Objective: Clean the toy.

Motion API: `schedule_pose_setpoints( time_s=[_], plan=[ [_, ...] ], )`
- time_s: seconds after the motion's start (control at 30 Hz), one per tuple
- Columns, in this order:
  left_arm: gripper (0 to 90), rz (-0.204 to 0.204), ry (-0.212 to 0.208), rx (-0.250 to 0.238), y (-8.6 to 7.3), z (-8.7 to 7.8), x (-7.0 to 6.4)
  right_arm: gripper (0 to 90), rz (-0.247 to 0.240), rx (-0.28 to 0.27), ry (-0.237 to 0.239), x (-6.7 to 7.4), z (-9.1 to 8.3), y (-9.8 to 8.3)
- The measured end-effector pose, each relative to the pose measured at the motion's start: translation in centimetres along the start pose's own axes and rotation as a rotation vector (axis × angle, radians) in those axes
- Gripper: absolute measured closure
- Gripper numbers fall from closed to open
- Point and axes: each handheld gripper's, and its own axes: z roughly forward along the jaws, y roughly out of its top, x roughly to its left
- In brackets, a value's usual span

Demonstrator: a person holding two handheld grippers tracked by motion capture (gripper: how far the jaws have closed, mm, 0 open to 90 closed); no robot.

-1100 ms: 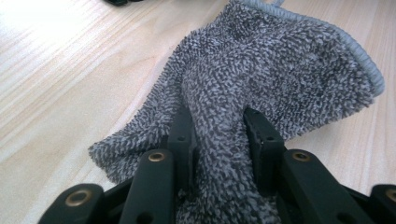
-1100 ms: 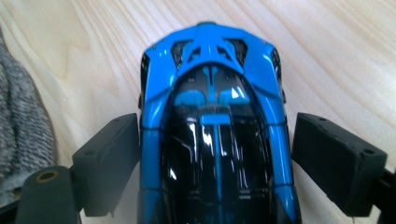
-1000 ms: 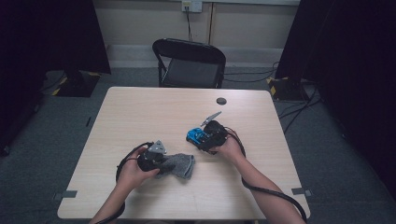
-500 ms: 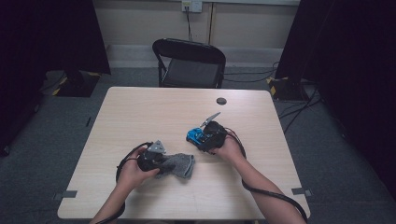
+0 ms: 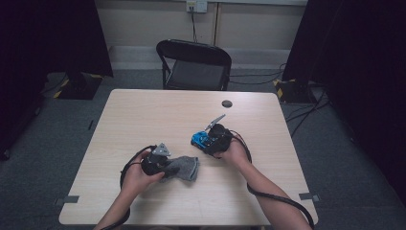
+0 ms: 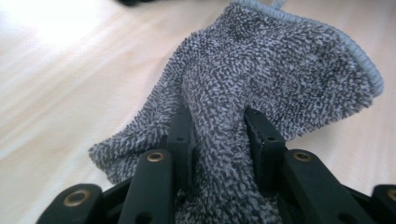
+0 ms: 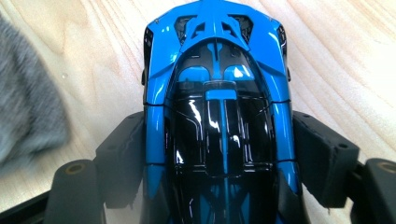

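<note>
Left tongs (image 5: 165, 165): near the front left of the counter (image 5: 143, 120), clamped on a bunched fold of the grey cloth (image 6: 261, 88); in the left gripper view the pile bulges up between the two black jaws.
Grey cloth: lies crumpled on the counter just to the right of the left hand (image 5: 139, 175), its stitched edge farthest from the jaws.
Right tongs (image 5: 200, 140): near the middle of the counter, jaws standing on either side of the blue toy car (image 7: 217, 107); they have just been closing in on it, and both pads sit against its sides in the right gripper view.
Blue toy car: on the counter, blue body with a glossy black top, one end pointing away from the right tongs; the cloth lies close by on its left.
Right hand (image 5: 234, 151): wrapped round the gripper body, cable trailing back along the forearm.
Behind the counter: a black folding chair (image 5: 194, 64).
Far edge of counter: a small dark round thing (image 5: 227, 103), too small to tell what.
</note>
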Motion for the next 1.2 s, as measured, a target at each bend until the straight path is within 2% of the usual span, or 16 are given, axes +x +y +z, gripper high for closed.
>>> schedule_pose_setpoints(
  time_s=[0.13, 0.17, 0.2, 0.27, 0.33, 0.37, 0.4, 0.43, 0.47, 0.53, 0.7, 0.8, 0.87, 0.97, 1.03, 1.2],
  plan=[
    [66.1, -0.069, 0.058, -0.008, -0.1, -0.4, 0.6, 25.7, 0.001, 0.000, 0.000, 0.0, 0.0, 0.0],
    [64.7, -0.094, 0.051, -0.017, -0.3, -0.5, 0.8, 25.7, 0.002, -0.002, -0.001, 0.0, 0.0, 0.0],
    [62.7, -0.096, 0.047, -0.021, -0.3, -0.6, 0.9, 25.7, 0.002, -0.003, -0.001, 0.0, 0.0, 0.0],
    [51.9, -0.053, 0.037, -0.033, -0.4, -0.7, 1.1, 25.7, 0.000, -0.007, -0.001, 0.0, 0.0, -0.1],
    [42.0, 0.020, 0.016, -0.045, -0.4, -1.1, 1.4, 25.7, 0.001, -0.007, -0.001, 0.0, 0.0, -0.1],
    [39.3, 0.020, 0.016, -0.045, -0.4, -1.1, 1.4, 25.7, -0.001, -0.008, 0.000, 0.0, 0.0, -0.1],
    [38.6, 0.078, -0.003, -0.030, -0.3, -1.7, 1.6, 25.7, 0.000, -0.009, -0.001, 0.0, 0.0, -0.1],
    [37.5, 0.110, -0.007, -0.029, -0.4, -1.9, 1.8, 25.7, 0.001, -0.010, -0.001, 0.0, 0.0, -0.1],
    [33.7, 0.113, -0.008, -0.024, -0.5, -2.1, 2.0, 25.7, 0.001, -0.011, 0.000, 0.0, 0.0, -0.1],
    [33.8, 0.130, -0.011, -0.020, -0.9, -2.2, 2.4, 25.7, 0.002, -0.009, -0.001, 0.0, 0.0, -0.1],
    [32.8, 0.131, -0.024, 0.015, -1.6, -1.0, 2.6, 25.7, 0.000, -0.012, -0.001, 0.0, 0.0, -0.2],
    [37.7, 0.131, -0.001, 0.021, -1.5, -0.6, 2.1, 25.7, 0.003, -0.010, -0.002, 0.0, 0.0, -0.2],
    [49.6, 0.110, 0.000, 0.009, -1.6, -0.6, 1.7, 25.7, 0.004, -0.010, -0.003, 0.1, 0.0, -0.2],
    [66.0, 0.098, 0.006, 0.029, -1.4, -0.7, 1.2, 25.8, 0.005, -0.010, -0.004, 0.1, 0.0, -0.2],
    [69.1, 0.053, 0.035, 0.071, -0.7, -0.8, 0.8, 25.8, 0.006, -0.007, -0.005, 0.1, 0.0, -0.1],
    [71.6, -0.044, 0.042, 0.052, -0.6, -1.4, 1.3, 26.0, 0.013, 0.001, -0.006, 0.2, -0.2, -0.2]
  ],
)
